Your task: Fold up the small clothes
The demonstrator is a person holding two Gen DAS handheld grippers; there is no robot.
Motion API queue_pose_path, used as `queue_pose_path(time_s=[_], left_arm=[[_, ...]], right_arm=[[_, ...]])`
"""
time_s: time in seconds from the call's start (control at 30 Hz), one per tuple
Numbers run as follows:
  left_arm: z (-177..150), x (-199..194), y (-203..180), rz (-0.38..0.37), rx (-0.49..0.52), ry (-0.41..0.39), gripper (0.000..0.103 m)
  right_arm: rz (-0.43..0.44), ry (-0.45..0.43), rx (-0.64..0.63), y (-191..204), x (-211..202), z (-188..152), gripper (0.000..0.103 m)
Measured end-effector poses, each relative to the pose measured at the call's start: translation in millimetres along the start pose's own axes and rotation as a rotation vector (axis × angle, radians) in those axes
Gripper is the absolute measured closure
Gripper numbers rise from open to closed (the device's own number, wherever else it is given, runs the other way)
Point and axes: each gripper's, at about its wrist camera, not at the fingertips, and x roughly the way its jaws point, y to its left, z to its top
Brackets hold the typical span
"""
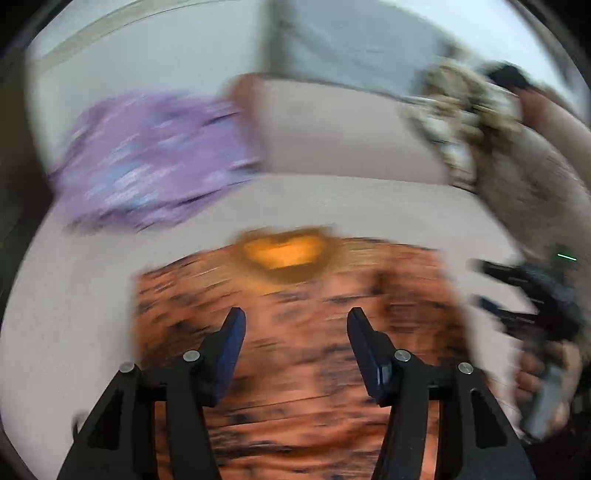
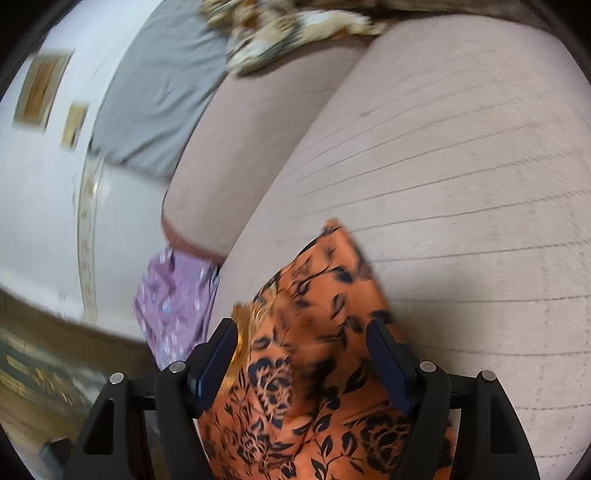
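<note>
Beige sofa cushion (image 2: pixel 461 147), grey throw (image 2: pixel 155 92), 2 framed pics (image 2: pixel 40 90) on wall.

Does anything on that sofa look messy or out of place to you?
Mostly the brown-and-cream patterned cloth: it lies bunched in a heap at the top of the sofa. The purple garment droops over the seat's edge. The orange floral garment lies on the seat, one corner turned up.
</note>
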Motion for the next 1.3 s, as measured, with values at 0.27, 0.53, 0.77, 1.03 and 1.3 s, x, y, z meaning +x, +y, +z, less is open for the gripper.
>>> queue_pose_path(time_s=[0.27, 0.53, 0.77, 1.03, 1.3], left_arm=[[-60.3, 50.6, 95.1, 0.231, -0.215, 0.039, 0.045], [-60.8, 67.0, 78.4, 0.22, -0.155, 0.036, 0.045], [-68.9, 67.7, 91.6, 0.223, -0.226, 0.049, 0.044], [-76.6, 68.7, 85.8, 0.282, -0.2, 0.084, 0.042], [-67.8, 42.8, 79.9, 0.314, -0.162, -0.038, 0.042]], right_arm=[[-0.121, 0.023, -0.085, 10.6, 26.4, -11.1, 0.022], [-0.141, -0.006, -0.103, 1.2, 60.1, -9.0, 0.035], [-0.093, -0.081, -0.248, 30.3, 20.7, -17.4, 0.094], [-0.416, 0.166, -0.339, -1.7, 18.0, -29.9, 0.09], [-0.292, -0.137, -0.1, -23.3, -51.0, 7.7, 0.035]])
